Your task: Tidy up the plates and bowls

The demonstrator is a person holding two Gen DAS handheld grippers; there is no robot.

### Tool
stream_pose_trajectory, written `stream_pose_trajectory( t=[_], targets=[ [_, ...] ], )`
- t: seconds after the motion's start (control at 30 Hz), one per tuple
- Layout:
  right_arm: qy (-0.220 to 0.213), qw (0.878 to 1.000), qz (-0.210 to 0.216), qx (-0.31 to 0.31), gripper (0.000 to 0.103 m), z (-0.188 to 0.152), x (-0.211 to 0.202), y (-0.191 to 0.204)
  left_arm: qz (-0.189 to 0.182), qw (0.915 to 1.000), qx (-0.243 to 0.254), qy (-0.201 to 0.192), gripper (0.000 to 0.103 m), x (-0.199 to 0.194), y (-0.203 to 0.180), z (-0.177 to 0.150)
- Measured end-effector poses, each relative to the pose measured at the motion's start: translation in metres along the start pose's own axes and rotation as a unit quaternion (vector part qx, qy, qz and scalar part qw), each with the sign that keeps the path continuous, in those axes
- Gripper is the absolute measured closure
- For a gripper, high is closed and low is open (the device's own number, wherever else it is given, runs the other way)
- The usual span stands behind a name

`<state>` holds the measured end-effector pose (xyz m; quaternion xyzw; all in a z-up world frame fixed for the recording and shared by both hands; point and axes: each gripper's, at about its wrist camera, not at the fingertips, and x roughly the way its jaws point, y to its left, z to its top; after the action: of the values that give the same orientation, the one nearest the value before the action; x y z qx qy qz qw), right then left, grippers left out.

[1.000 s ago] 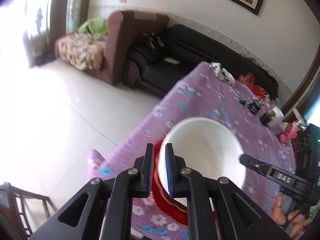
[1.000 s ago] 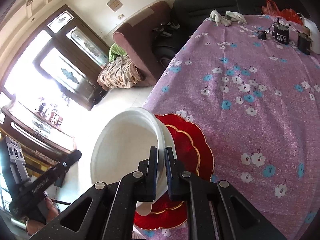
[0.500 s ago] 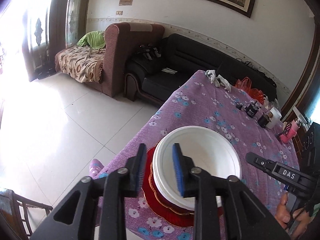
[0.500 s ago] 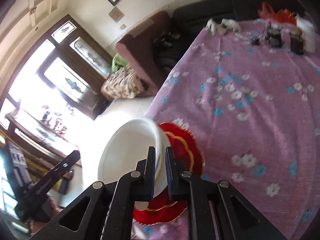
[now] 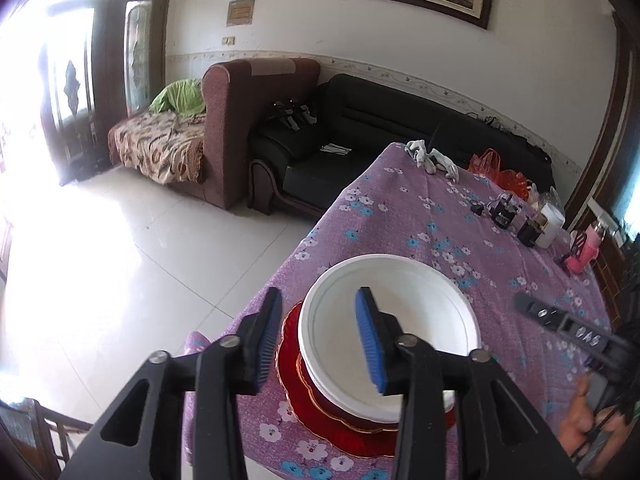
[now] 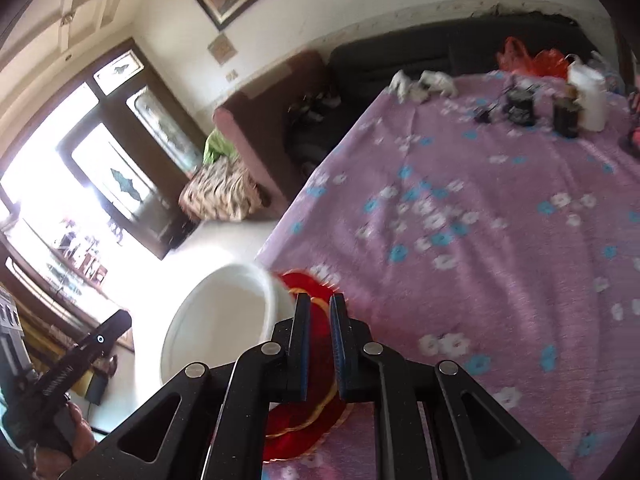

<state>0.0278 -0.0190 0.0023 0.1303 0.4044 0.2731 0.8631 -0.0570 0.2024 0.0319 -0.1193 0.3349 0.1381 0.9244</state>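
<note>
White bowl point(image 5: 390, 332) is sitting nested on the red plates point(image 5: 340, 432) at the table's near corner, stacked to save room. Left gripper point(image 5: 318, 342) is opening, its pads clear of the rim; right gripper point(image 6: 320, 344) is hanging beside it, jaws together and empty.

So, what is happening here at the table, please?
A person with a hand-held gripper in each hand is stacking dishes on a table with a purple flowered cloth. A white bowl sits on a stack of red plates near the table's corner. The left hand-held gripper is opening, its pads either side of the bowl's rim without pressing it. The right hand-held gripper is shut, with nothing between its pads, just beside the bowl.
</note>
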Motion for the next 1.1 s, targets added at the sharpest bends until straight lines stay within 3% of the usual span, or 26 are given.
stream_pose_trajectory(
  t=[0.13, 0.23, 0.4, 0.53, 0.67, 0.9, 1.1],
  targets=[
    [-0.034, 0.999, -0.012, -0.032, 0.091, -0.005, -0.023, -0.004, 0.002, 0.9997, 0.022, -0.014, 0.042, -0.002, -0.008, -0.005],
    [-0.049, 0.997, -0.007, -0.067, 0.091, -0.017, -0.038, 0.001, 0.007, 0.9993, 0.027, -0.023, 0.035, -0.006, -0.012, -0.008],
    [-0.066, 0.992, 0.021, -0.109, 0.091, -0.038, -0.051, 0.013, 0.012, 0.9993, 0.026, -0.024, 0.034, -0.011, -0.015, -0.011],
    [-0.075, 0.988, 0.056, -0.124, 0.091, -0.051, -0.054, 0.018, 0.011, 0.9990, 0.026, -0.035, 0.023, -0.017, -0.017, -0.014],
    [-0.078, 0.985, 0.074, -0.138, 0.091, -0.068, -0.055, 0.023, 0.007, 0.9989, 0.028, -0.037, 0.020, -0.022, -0.025, -0.021],
    [-0.073, 0.983, 0.075, -0.149, 0.091, -0.085, -0.058, 0.026, 0.007, 0.9986, 0.038, -0.035, 0.016, -0.028, -0.039, -0.036],
    [-0.087, 0.982, 0.080, -0.147, 0.091, -0.088, -0.071, 0.023, 0.020, 0.9974, 0.045, -0.053, 0.007, -0.040, -0.051, -0.043]
  ],
)
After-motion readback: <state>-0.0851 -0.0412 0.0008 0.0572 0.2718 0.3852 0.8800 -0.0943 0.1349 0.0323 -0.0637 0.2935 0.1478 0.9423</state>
